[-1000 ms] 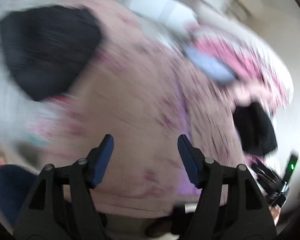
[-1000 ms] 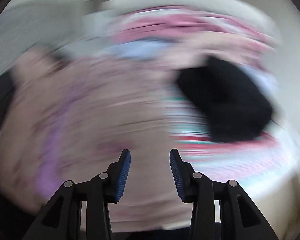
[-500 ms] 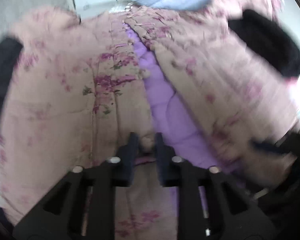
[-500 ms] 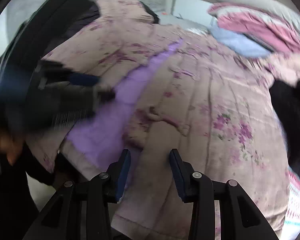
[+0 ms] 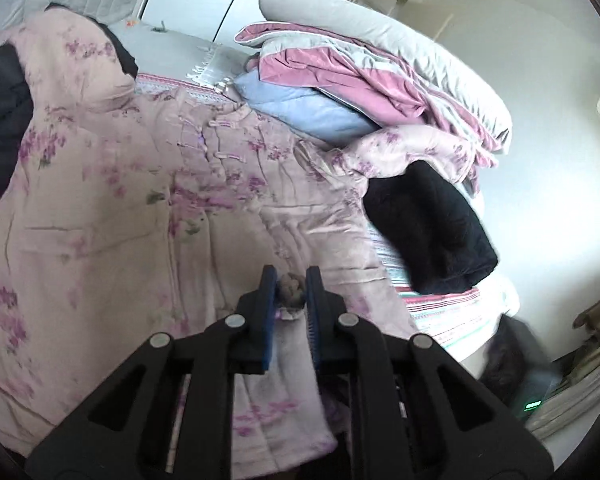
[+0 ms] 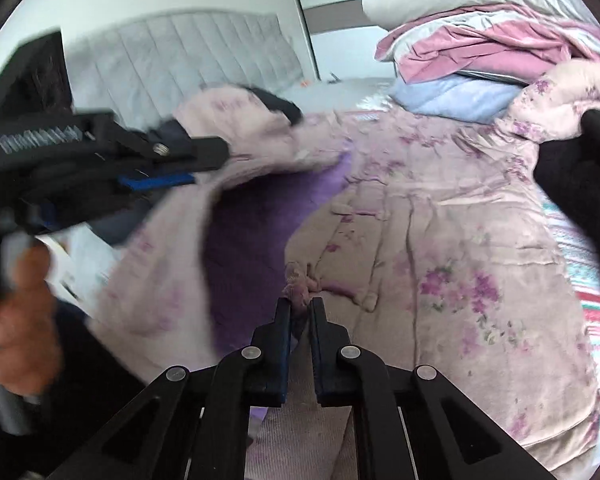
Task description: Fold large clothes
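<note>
Both grippers pinch the floral coat

The pink floral coat (image 5: 148,216) (purple lining showing) lies spread on the bed beside the black garment (image 5: 428,232). The left gripper (image 5: 291,294) is clamped on its hem; the right gripper (image 6: 300,312), whose jaws have just been closing, is clamped on its front edge.

A second ago the left gripper (image 5: 291,294) was wide open above the pink flowered coat (image 5: 112,216). Then it closed on the coat's front edge, and now its fingers (image 5: 269,284) pinch a bunched bit of pink cloth. The left flap has been lifted and pulled across, so most of the purple lining (image 6: 256,240) that showed half a second ago is covered in the left view. The right gripper (image 6: 300,312) was partly open just before; its jaws have just been closing, and now they are nearly together on the other front edge.
</note>
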### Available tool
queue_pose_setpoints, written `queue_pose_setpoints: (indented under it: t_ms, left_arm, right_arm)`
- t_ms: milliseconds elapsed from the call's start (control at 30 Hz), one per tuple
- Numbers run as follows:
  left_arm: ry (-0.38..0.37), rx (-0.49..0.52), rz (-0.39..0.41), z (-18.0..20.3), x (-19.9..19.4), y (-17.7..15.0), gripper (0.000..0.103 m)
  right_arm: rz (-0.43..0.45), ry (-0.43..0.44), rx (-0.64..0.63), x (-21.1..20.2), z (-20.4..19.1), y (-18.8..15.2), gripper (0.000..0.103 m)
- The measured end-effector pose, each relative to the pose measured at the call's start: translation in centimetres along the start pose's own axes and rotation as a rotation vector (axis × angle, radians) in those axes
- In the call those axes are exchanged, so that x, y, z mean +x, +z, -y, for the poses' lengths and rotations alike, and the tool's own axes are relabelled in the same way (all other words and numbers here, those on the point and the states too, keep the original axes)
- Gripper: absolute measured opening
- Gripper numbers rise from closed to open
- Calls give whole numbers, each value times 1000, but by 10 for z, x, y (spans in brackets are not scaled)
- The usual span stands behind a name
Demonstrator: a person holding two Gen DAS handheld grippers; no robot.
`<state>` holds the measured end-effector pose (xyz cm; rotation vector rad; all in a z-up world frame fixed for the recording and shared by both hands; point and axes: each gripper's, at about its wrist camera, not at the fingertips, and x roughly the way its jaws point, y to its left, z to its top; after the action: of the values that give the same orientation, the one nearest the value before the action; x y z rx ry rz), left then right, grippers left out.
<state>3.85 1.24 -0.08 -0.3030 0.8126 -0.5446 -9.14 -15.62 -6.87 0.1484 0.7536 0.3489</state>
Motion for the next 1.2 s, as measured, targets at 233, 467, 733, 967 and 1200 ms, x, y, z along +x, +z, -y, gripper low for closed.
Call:
queue_pose_setpoints:
  t_ms: [233, 467, 733, 967, 1200]
  left_arm:
    - [-123, -220, -288, -76, 84, -51, 16]
    - [-86, -20, -220, -54, 44, -33, 16]
    - [-102, 36, -449, -55, 89, -53, 16]
    - [28, -50, -308, -103, 28, -16, 35]
    - [-61, -79, -273, -96, 25, 38, 60]
  right_arm:
    - [-70, 16, 61, 18, 17, -16, 8]
    - [80, 101, 93, -11, 8, 15, 8]
    - [-11, 115, 21, 3, -5, 8, 8]
    - [-170, 187, 212, 67, 31, -10, 10]
    - [-246, 201, 168, 88, 8, 18, 23]
